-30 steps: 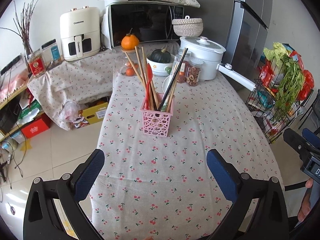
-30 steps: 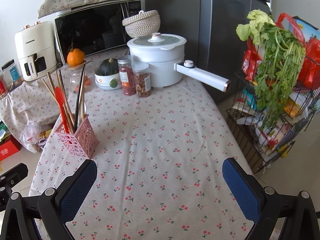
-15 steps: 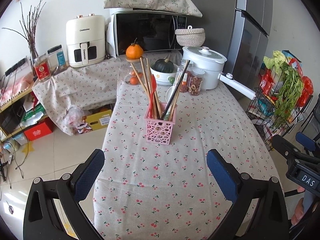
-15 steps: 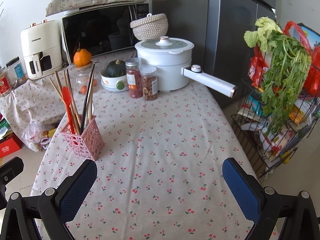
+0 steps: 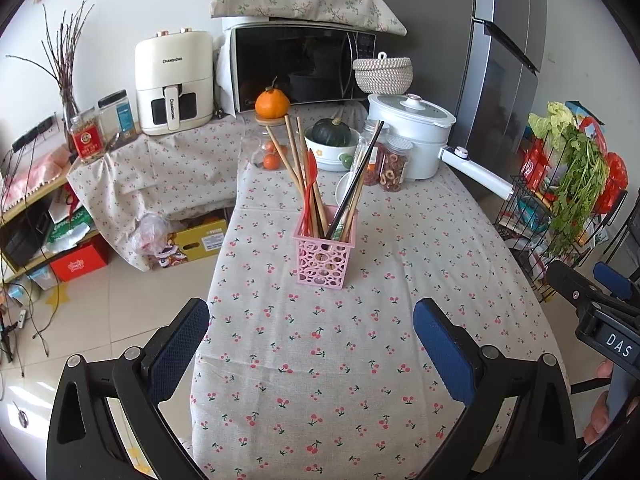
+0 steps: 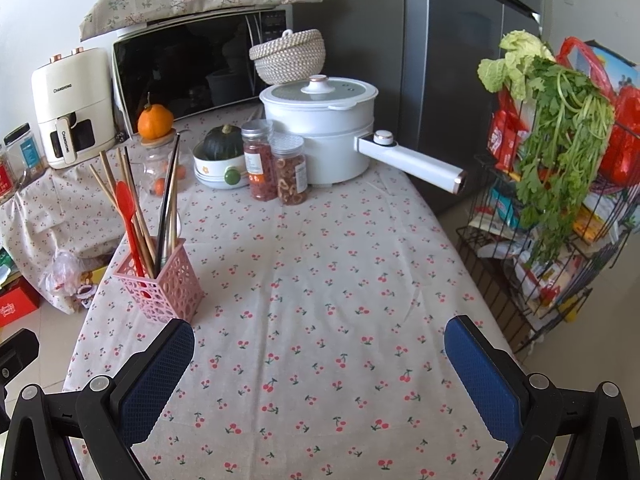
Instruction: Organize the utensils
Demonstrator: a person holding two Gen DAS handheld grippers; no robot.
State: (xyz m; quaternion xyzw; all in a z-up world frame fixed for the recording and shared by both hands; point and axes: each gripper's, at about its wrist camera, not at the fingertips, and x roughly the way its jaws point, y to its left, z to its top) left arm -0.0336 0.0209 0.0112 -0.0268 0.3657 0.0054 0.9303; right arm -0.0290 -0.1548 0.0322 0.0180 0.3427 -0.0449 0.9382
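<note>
A pink perforated utensil basket [image 5: 325, 255] stands on the cherry-print tablecloth [image 5: 360, 360]. It holds wooden chopsticks [image 5: 294, 164], dark chopsticks [image 5: 362, 172] and a red spoon [image 5: 310, 184], all upright and leaning. The basket also shows at the left of the right wrist view [image 6: 164, 284]. My left gripper [image 5: 312, 356] is open and empty, well back from the basket. My right gripper [image 6: 320, 376] is open and empty above the table's near part, to the right of the basket.
At the table's far end stand a white pot with a long handle [image 6: 320, 128], two spice jars [image 6: 276, 168], a bowl with a green squash [image 5: 332, 144] and a jar topped by an orange [image 5: 272, 104]. A wire vegetable rack [image 6: 560, 208] stands right of the table.
Both grippers have drawn back and up from the table, so the basket looks smaller and farther away. Both stay open and empty.
</note>
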